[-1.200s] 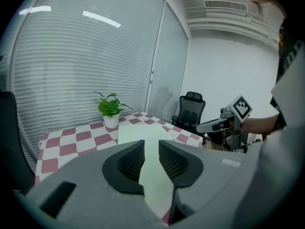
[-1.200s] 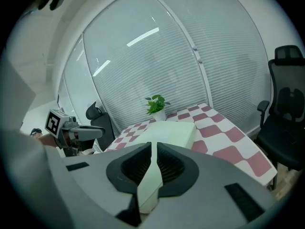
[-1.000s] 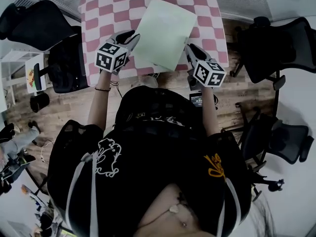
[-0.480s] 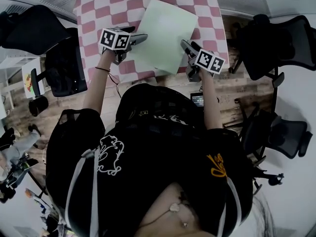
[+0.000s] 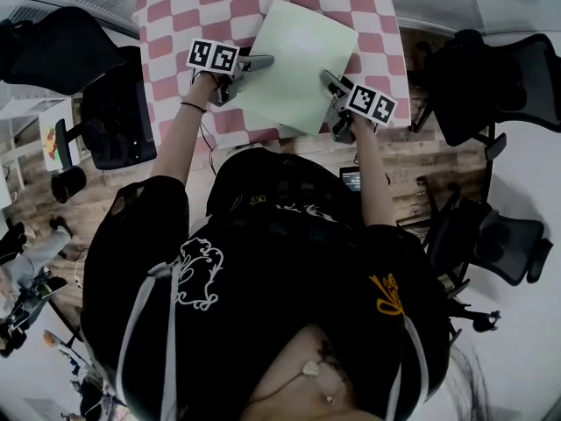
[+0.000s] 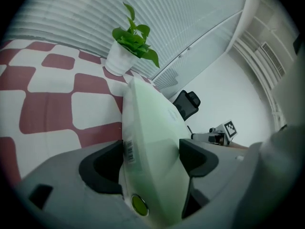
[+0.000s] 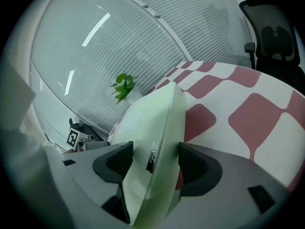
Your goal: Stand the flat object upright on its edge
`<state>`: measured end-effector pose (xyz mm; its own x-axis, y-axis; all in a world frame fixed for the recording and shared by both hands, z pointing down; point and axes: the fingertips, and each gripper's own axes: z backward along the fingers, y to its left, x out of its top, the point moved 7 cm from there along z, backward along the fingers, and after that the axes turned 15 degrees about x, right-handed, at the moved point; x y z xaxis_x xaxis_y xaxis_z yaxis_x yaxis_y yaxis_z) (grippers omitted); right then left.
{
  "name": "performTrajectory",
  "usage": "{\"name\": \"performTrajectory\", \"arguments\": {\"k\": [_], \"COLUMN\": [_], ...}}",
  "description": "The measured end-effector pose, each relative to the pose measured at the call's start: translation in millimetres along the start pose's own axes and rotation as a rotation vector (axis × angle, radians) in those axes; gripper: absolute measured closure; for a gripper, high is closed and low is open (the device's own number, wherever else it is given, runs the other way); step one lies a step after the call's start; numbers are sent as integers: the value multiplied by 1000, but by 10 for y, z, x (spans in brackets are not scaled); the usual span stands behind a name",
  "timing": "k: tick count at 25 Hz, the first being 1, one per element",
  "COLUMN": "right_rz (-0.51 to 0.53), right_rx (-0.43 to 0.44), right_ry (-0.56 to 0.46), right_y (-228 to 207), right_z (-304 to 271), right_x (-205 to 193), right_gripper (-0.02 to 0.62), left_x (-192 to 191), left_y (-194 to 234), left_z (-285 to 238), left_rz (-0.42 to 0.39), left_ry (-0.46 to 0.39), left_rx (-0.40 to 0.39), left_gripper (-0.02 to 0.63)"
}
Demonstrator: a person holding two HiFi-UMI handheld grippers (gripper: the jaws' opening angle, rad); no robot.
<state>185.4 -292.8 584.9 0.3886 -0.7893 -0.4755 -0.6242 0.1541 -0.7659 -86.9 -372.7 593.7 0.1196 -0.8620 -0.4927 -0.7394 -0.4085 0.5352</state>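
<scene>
A pale green flat object (image 5: pixel 298 64) lies on the pink-and-white checkered table (image 5: pixel 175 16). My left gripper (image 5: pixel 263 60) is at its left edge and my right gripper (image 5: pixel 326 79) at its right edge, near the table's front. In the left gripper view the object (image 6: pixel 147 128) runs between the jaws of the left gripper (image 6: pixel 151 161), which have just been opening. The right gripper view shows the same: the object's edge (image 7: pixel 152 113) stands between the widened jaws of the right gripper (image 7: pixel 155 163), which have also just been opening. Both are open.
A potted green plant (image 6: pixel 133 37) stands at the table's far edge, just beyond the object. Black office chairs stand left (image 5: pixel 114 117) and right (image 5: pixel 491 82) of the table. The person's torso fills the lower head view.
Both grippers have dropped lower and rolled so their marker cubes face up. Their jaws have opened, and each now straddles a side edge of the green object.
</scene>
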Motion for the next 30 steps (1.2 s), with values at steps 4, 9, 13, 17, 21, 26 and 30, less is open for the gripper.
{"name": "performTrajectory", "arguments": {"k": [4,9,13,17,21,26,30], "right_rz": [2,75,169,297,422,568,676], "right_rx": [-4,-21,-14,-20,-29,-78,-124], "right_ry": [5,-6,-33,-64,-107,-156,-194], "right_y": [4,122,304,551,803,1063,1202], "right_z": [20,85,167,257,355,465,549], "right_x": [10,39,141,290,441,582,672], "right_gripper": [336,337,337,344,354,367,376], "left_x": [11,36,139,266,407,571,672], "left_y": [-27,-143,-267,-411,-579,-776,-909], "left_z": [23,142,315,502,687,853,898], "left_rz": [-26,-100,-179,-275,-381,-520,-613], "left_ry": [1,-40,-96,-139,-199,-270,-330], "left_rx": [11,67,82,129,186,277,359], "left_gripper": [242,244,247,252,256,264,268]}}
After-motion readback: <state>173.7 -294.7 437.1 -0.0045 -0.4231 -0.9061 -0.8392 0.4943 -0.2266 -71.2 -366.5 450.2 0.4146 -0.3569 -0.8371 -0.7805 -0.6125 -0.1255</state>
